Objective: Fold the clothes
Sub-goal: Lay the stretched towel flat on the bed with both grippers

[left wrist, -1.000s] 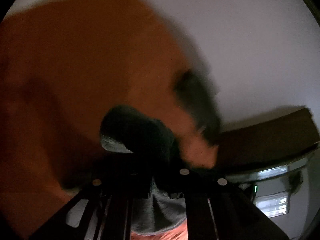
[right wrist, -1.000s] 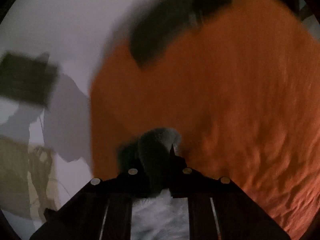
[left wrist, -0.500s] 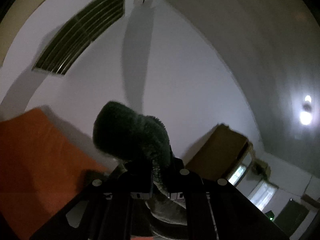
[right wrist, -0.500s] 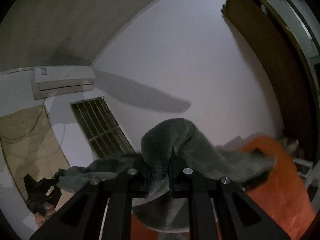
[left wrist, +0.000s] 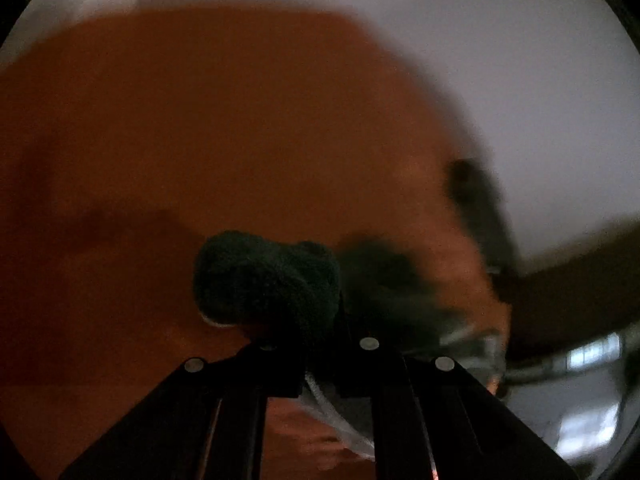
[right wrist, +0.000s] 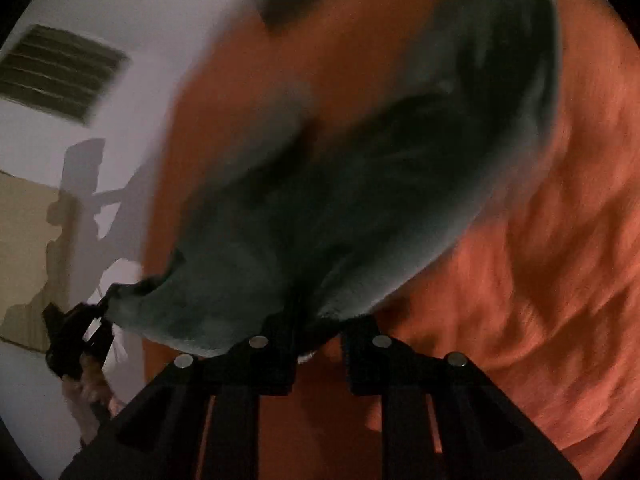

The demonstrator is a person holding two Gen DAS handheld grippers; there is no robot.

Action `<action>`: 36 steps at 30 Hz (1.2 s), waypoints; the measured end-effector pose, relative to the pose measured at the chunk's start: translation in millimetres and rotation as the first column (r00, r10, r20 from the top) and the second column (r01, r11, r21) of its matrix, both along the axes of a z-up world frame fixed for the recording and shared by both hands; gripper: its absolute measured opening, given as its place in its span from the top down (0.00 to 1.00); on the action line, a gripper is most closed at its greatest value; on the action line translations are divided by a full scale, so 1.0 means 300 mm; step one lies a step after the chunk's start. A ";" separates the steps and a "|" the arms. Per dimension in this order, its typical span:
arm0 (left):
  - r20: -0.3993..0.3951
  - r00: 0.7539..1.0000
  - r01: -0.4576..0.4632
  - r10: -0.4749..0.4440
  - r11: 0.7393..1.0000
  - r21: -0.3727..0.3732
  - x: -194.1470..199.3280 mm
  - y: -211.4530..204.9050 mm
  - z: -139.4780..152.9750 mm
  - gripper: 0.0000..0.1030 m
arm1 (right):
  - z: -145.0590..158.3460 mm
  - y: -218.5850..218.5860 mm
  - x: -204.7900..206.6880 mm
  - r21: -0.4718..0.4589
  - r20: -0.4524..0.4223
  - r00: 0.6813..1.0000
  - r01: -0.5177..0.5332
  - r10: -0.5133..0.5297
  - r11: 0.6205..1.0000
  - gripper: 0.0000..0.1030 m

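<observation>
Orange bedding (right wrist: 560, 240) filled most of the dim room under a white wall (left wrist: 520, 60). Half a second earlier both cameras were aimed up at wall and ceiling; now they'd swung back down, so the grey fleece garment (right wrist: 360, 200) looked mid-shake, probably being spread flat for a fold. It hung blurred above the bedding, stretched between the two: the left hand-held gripper (left wrist: 320, 344) was pinched on a bunched corner, the right hand-held gripper (right wrist: 316, 340) clamped on another edge.
</observation>
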State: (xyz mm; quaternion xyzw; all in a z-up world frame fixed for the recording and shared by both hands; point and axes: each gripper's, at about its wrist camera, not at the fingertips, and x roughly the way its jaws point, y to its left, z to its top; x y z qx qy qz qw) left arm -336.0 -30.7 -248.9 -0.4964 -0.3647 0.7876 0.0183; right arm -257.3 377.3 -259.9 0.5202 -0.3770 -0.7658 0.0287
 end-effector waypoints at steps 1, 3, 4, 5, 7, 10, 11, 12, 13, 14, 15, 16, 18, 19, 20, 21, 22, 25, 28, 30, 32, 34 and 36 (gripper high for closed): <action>0.055 0.998 -0.023 0.022 0.999 0.030 0.007 -0.027 -0.076 0.90 | -0.034 -0.012 -0.002 -0.004 0.018 1.000 -0.010 0.010 1.000 0.84; 0.053 0.998 -0.041 0.038 0.998 0.042 0.033 -0.046 -0.141 0.90 | -0.094 -0.036 -0.007 -0.010 0.049 0.998 -0.030 0.030 1.000 0.84; 0.038 0.999 -0.034 0.033 0.999 0.030 0.026 -0.042 -0.133 0.90 | -0.074 -0.039 -0.016 0.001 0.035 0.999 -0.036 0.036 0.999 0.83; 0.024 0.999 -0.027 0.027 0.999 0.018 0.018 -0.037 -0.125 0.90 | -0.057 -0.041 -0.022 0.014 0.021 0.999 -0.041 0.041 0.999 0.76; 0.004 1.000 -0.027 0.027 0.999 0.027 0.003 -0.026 -0.085 0.89 | -0.057 -0.038 -0.002 0.055 -0.017 0.999 -0.043 0.044 0.998 0.54; -0.030 0.999 -0.010 0.011 0.999 0.032 0.027 -0.061 -0.074 0.89 | -0.045 0.011 0.059 0.074 -0.053 0.998 -0.024 0.028 0.997 0.38; -0.042 0.999 -0.004 0.005 1.000 0.031 0.032 -0.060 -0.057 0.89 | -0.047 0.030 0.084 0.074 -0.060 0.998 -0.018 0.022 0.997 0.38; -0.054 0.999 0.002 -0.001 1.000 0.029 0.038 -0.060 -0.041 0.89 | -0.055 0.048 0.091 0.065 -0.057 0.998 -0.001 0.005 0.998 0.38; -0.059 0.998 -0.003 0.006 0.999 0.039 0.035 -0.064 -0.029 0.89 | -0.062 0.066 0.097 0.056 -0.054 0.998 0.016 -0.013 0.998 0.38; -0.063 0.998 -0.010 0.013 0.999 0.050 0.031 -0.068 -0.017 0.89 | -0.066 0.085 0.104 0.047 -0.051 0.998 0.033 -0.031 0.998 0.38; -0.067 0.998 -0.016 0.020 0.998 0.060 0.027 -0.072 -0.005 0.88 | -0.046 0.120 0.115 0.040 -0.050 0.997 0.056 -0.054 0.998 0.38; -0.039 0.998 -0.047 0.051 0.995 0.093 0.035 -0.082 -0.001 0.88 | -0.021 0.179 0.142 0.031 -0.049 0.996 0.079 -0.077 0.996 0.38; 0.026 0.993 -0.114 0.112 0.981 0.157 0.051 -0.102 0.008 0.87 | -0.007 0.241 0.161 0.023 -0.049 0.993 0.109 -0.108 0.994 0.38; 0.059 0.988 -0.149 0.140 0.971 0.187 0.059 -0.112 0.012 0.86 | -0.009 0.262 0.165 0.029 -0.049 0.991 0.127 -0.125 0.992 0.38; 0.093 0.981 -0.184 0.167 0.959 0.216 0.066 -0.122 0.017 0.86 | -0.012 0.282 0.169 0.035 -0.048 0.989 0.144 -0.142 0.989 0.38; 0.128 0.973 -0.220 0.193 0.945 0.244 0.074 -0.132 0.021 0.85 | -0.012 0.302 0.176 0.047 -0.045 0.986 0.162 -0.160 0.986 0.38; 0.164 0.962 -0.256 0.217 0.929 0.269 0.082 -0.142 0.025 0.85 | -0.012 0.324 0.187 0.075 -0.041 0.981 0.191 -0.189 0.979 0.38; 0.194 0.948 -0.295 0.254 0.927 0.231 0.154 -0.069 0.127 0.78 | -0.036 0.370 0.201 0.143 -0.046 0.963 0.268 -0.265 0.953 0.38; 0.164 0.946 -0.304 0.278 0.939 0.163 0.236 -0.013 0.254 0.56 | -0.054 0.417 0.220 0.157 -0.039 0.948 0.318 -0.316 0.935 0.38; 0.137 0.946 -0.314 0.292 0.933 0.178 0.283 0.009 0.323 0.49 | -0.062 0.447 0.236 0.143 -0.021 0.939 0.341 -0.342 0.929 0.38; 0.107 0.948 -0.316 0.299 0.923 0.222 0.318 0.008 0.376 0.49 | -0.066 0.461 0.251 0.143 -0.004 0.936 0.350 -0.353 0.926 0.38; 0.078 0.949 -0.316 0.306 0.911 0.266 0.353 0.007 0.429 0.46 | -0.070 0.453 0.247 0.148 0.001 0.938 0.343 -0.347 0.928 0.38; 0.055 0.954 -0.299 0.296 0.911 0.283 0.362 0.003 0.457 0.38 | -0.072 0.435 0.234 0.153 0.000 0.943 0.329 -0.333 0.932 0.38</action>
